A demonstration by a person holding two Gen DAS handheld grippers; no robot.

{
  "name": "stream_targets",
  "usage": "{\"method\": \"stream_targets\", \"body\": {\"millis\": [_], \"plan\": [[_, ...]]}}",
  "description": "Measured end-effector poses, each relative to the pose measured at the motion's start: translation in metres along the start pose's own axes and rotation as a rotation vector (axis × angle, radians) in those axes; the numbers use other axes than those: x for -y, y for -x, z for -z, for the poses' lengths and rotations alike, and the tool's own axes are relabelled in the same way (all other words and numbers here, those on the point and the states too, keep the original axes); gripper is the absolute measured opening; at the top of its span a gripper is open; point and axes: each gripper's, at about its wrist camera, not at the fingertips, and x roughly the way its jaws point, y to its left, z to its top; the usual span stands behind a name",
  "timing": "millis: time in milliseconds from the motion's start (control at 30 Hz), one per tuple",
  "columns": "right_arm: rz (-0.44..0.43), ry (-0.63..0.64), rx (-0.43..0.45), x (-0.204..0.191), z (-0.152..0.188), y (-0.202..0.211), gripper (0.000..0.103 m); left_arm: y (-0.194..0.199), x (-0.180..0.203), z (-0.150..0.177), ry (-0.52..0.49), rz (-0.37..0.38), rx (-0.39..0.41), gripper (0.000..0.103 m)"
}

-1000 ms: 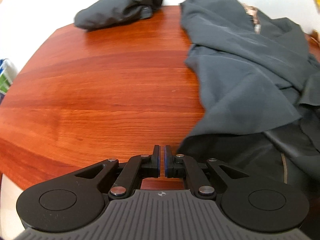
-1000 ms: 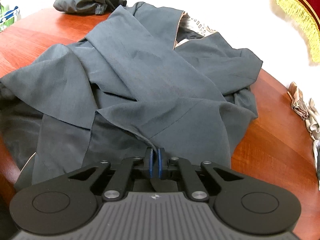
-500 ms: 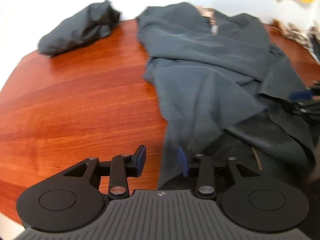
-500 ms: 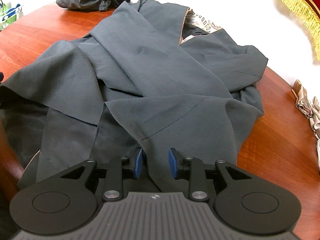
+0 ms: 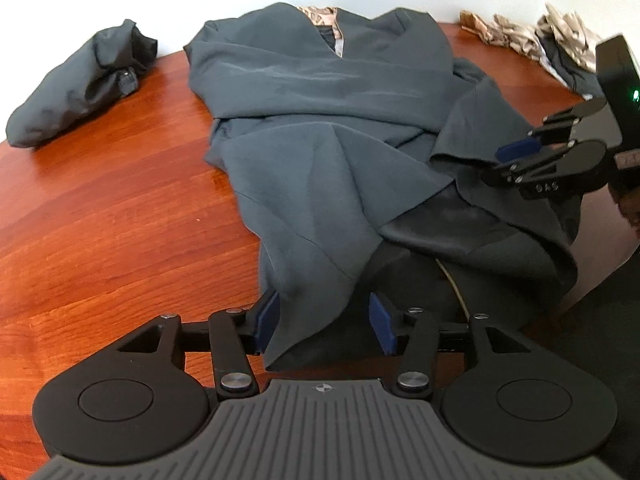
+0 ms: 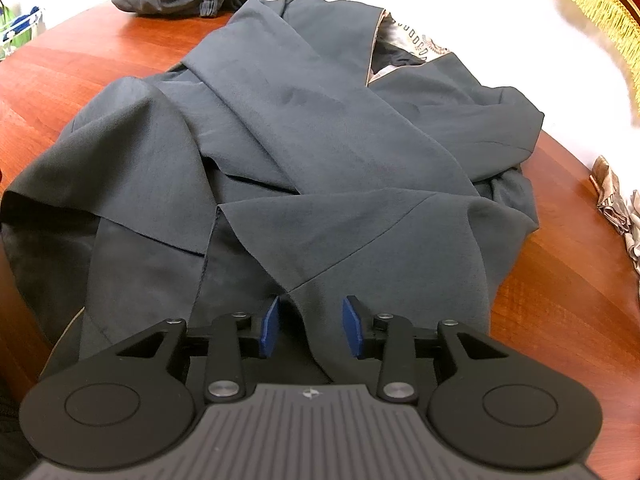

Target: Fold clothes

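Spread loosely over the reddish wooden table [image 5: 100,220], a dark grey garment [image 5: 320,120], crumpled and partly folded over itself. Long axis running away from both cameras, from the hem at the near table edge to the collar end at the far side. At that far end, a patterned lining [image 6: 416,46] showing in the neck opening. Near end draped a little over the table edge, darker inner fabric exposed there.

Left gripper [image 5: 324,326] low at the garment's near hem, jaws wide open, a fold of grey cloth lying between the blue pads [image 5: 266,322] but not pinched. Right gripper [image 6: 312,330] likewise at the garment's near edge, further along the hem, jaws parted about as wide, cloth between them and nothing clamped. Seen too from the left wrist camera, hovering at the garment's side corner [image 5: 516,152], one blue pad visible.

Beyond the garment's far left corner, a second dark bundle [image 5: 80,88], rolled up and apart from it on the left wrist view; in the right wrist view its edge looks very close to the garment's far corner, contact not certain. Past the garment's right side, crumpled beige-patterned cloth [image 5: 520,34] at the table's rim. Above that, a strip of gold fringe [image 6: 600,12] against the pale wall.
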Motion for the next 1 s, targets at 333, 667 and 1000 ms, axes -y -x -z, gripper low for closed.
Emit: {"method": "stream_targets", "body": {"millis": [333, 667, 1000], "plan": [[0.000, -0.013, 0.004, 0.001, 0.000, 0.001, 0.040, -0.026, 0.012, -0.001, -0.121, -0.044, -0.025, 0.007], [0.037, -0.014, 0.001, -0.005, -0.001, -0.007, 0.039, -0.019, -0.010, 0.000, -0.060, -0.123, 0.016, 0.004], [0.142, -0.070, 0.103, 0.009, -0.001, 0.010, 0.002, -0.018, -0.032, -0.004, 0.044, -0.184, 0.005, 0.003]]}}
